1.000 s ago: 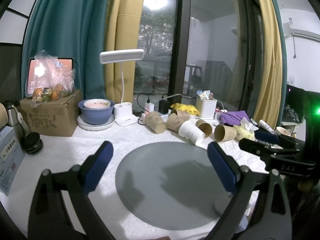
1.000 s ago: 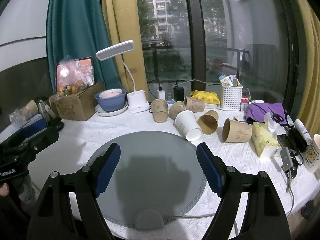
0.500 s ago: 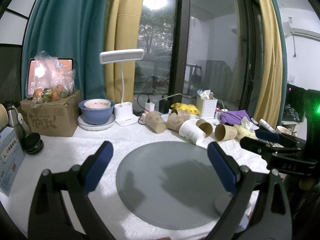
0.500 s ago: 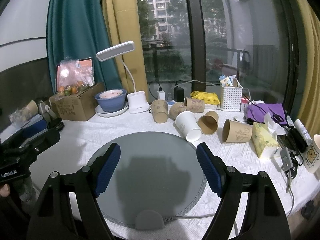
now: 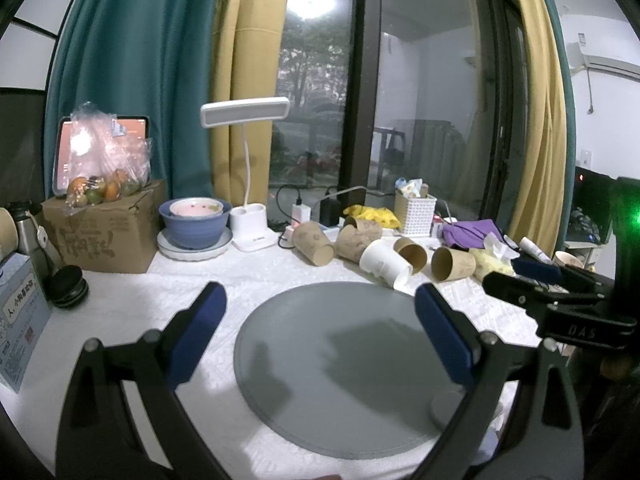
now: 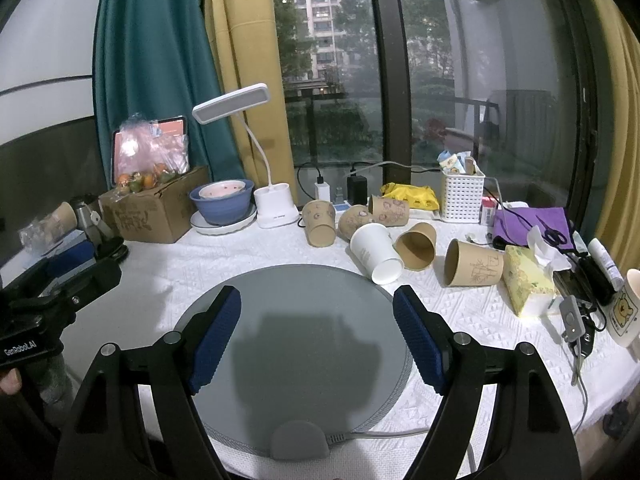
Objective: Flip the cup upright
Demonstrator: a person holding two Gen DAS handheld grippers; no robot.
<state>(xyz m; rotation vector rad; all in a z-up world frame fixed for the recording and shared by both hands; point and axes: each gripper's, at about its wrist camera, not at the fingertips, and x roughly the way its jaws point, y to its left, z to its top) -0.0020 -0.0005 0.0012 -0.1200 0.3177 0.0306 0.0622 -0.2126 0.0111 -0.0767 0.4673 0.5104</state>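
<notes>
Left wrist view: left gripper [image 5: 318,322] hovers low over the grey round mat [image 5: 344,364], jaws spread wide, nothing between them. Compared with a second ago the framing is almost the same; the right gripper [image 5: 516,276], seen at the right edge, has dropped slightly, and whether its jaws are apart is hard to judge from this side-on angle. Cups lie in a loose row beyond the mat's far rim: white paper cup [image 5: 384,262] on its side, mouth toward the mat, with brown cups [image 5: 454,264] on both sides.

Right wrist view: right gripper [image 6: 318,330] likewise above the mat, jaws wide apart and empty. Scene essentially unchanged from the earlier frames (no real advance toward the cups). White paper cup [image 6: 376,252] rests just off the mat's edge, nearest candidate; a brown cup [image 6: 474,268] lies further right beside the tissue box [image 6: 528,284]. Desk lamp [image 6: 256,160] and blue bowl [image 6: 222,200] behind.

Judgement: the approach has barely begun; nothing grasped, every cup not yet upright.
</notes>
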